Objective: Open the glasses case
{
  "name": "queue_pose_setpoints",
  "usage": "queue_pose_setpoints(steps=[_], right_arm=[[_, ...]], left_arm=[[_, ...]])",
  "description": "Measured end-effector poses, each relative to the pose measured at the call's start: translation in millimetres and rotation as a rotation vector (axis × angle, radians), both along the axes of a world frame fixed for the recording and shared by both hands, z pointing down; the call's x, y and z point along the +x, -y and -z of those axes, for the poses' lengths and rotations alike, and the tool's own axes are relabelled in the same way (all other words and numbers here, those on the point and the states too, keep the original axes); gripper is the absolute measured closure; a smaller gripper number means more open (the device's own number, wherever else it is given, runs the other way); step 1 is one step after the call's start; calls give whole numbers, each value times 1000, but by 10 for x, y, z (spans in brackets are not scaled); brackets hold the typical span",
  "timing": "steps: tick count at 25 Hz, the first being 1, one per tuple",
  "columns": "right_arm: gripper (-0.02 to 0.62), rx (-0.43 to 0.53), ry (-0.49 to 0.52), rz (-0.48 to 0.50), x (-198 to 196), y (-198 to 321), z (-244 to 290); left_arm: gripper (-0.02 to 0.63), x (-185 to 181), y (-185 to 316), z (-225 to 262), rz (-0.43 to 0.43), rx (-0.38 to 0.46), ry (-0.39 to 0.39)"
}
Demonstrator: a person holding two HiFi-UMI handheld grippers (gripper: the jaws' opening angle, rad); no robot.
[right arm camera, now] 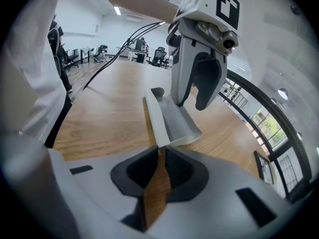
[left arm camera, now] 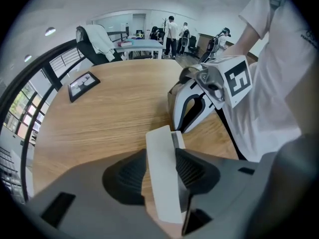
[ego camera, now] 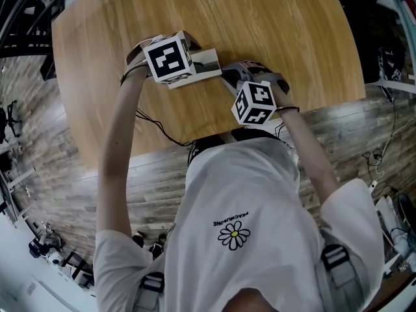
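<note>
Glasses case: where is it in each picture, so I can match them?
Head view: glasses case upper centre, on the wooden table.
Left gripper view: glasses case bottom centre, between the jaws.
Right gripper view: glasses case centre, at the jaws' tips.
Shared landmark: the wooden table.

Glasses case (ego camera: 207,62) on table (ego camera: 292,38), left gripper (left arm camera: 162,158) at left end, right gripper (right arm camera: 159,154) opposite

Arms (ego camera: 120,155) are extended (grippers tilted down). The left gripper (left arm camera: 162,171) and right gripper (right arm camera: 160,156) are closed on the glasses case (right arm camera: 175,119).
</note>
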State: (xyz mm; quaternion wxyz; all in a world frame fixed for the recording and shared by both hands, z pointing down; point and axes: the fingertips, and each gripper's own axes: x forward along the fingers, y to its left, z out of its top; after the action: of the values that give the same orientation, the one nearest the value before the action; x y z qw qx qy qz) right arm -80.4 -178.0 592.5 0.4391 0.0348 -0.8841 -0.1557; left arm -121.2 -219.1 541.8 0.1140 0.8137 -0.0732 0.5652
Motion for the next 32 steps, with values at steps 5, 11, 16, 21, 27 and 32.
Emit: queue_pose_setpoints(steps=[5,11,16,21,27,32], right_arm=[[543,9,-7,7,-11,-11,-12],[545,30,-15,7,-19,-18,-4],[546,26,-11,-6,-29,-2,-16],[548,47,-22,-1,-37,5,-11],[548,41,-33,-14,0,-9,-11],[538,62,-17,-25,38,-8,121]], left_arm=[[564,-95,191,43,-23,143,52],[572,-146,282,-3,-16,203,74],[572,-183,370,-51,-1,235,86],[572,-204,417,-60,19,273,75],[568,-194,435,-58,81,284,73],[433,-198,415,-21,124,296,60]])
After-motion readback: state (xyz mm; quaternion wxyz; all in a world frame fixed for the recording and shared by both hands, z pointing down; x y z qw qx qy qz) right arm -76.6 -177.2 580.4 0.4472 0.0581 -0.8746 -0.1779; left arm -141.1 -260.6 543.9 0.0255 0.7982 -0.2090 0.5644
